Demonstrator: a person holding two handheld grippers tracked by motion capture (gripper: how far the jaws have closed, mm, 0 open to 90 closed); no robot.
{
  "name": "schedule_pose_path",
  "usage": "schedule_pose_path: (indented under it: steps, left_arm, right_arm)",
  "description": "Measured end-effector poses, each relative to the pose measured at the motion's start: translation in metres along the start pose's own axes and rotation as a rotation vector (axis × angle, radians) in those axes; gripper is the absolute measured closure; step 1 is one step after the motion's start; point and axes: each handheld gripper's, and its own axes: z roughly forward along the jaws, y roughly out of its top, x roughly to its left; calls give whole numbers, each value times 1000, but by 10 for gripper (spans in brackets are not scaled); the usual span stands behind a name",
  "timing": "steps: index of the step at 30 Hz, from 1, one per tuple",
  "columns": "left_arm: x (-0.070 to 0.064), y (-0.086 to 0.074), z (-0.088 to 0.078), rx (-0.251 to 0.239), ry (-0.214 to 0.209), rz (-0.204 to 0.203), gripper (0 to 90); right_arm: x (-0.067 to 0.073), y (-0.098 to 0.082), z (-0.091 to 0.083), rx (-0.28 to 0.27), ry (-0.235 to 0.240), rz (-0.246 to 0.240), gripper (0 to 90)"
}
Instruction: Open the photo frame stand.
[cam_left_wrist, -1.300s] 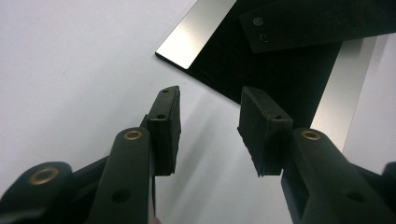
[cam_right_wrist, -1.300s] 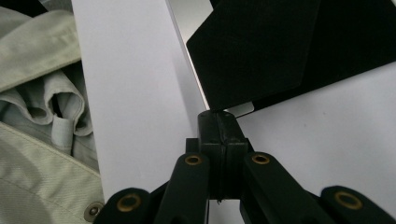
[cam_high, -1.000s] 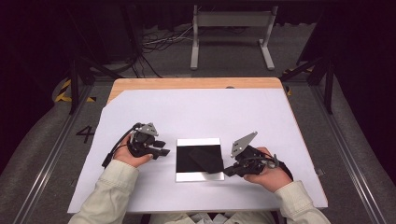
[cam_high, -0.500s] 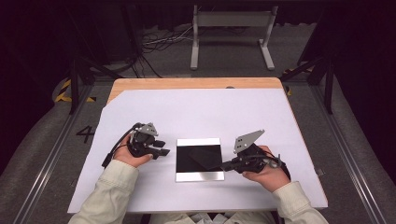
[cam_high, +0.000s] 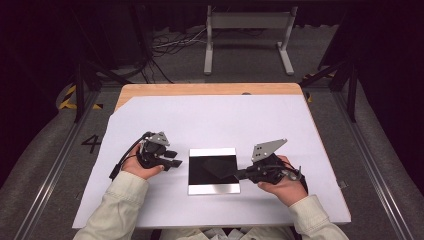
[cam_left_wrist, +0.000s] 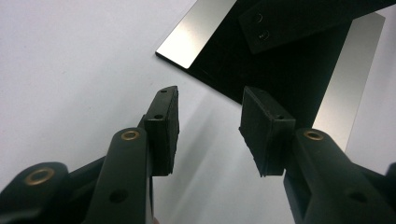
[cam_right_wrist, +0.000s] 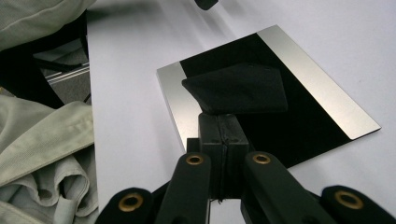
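The table (cam_high: 165, 115) and the shiny plate (cam_high: 213, 187) at the lower middle of the high view sit just as before. The right gripper (cam_high: 239, 173) has slid a bit left and now pinches a black flap (cam_high: 218, 169) over the plate. The left gripper (cam_high: 176, 158), left of the plate, has not moved and is spread with nothing in it.

Table sheet (cam_high: 215, 120) brightly lit from above; surroundings dark from nine to three o'clock; near jaws soft-focused.

Right gripper (cam_high: 239, 174) jaws cover part of the black cloth (cam_right_wrist: 243, 88); the plate's (cam_left_wrist: 187, 42) corner at 12 o'clock is cut off.
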Motion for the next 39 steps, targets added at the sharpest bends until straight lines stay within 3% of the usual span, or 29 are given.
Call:
schedule_pose_path:
  steps: [11, 18, 22, 28, 32, 39]
  left_arm:
    - [-1, 0, 1, 5, -1, 1, 576]
    - [0, 0, 1, 5, -1, 4, 576]
    - [1, -1, 1, 10, -1, 5, 576]
    - [1, -1, 0, 12, 1, -1, 575]
    - [0, -2, 1, 11, 2, -4, 574]
    - [0, -2, 1, 14, -1, -1, 573]
  right_arm:
    - [-1, -1, 0, -33, -13, 17, 900]
    - [-1, 0, -1, 16, -13, 7, 891]
    - [0, 2, -4, 62, -52, -20, 872]
    - [-2, 3, -11, 63, -65, -7, 839]
    - [-3, 3, -15, 80, -96, 8, 771]
    - [-5, 6, -21, 80, -115, 122, 665]
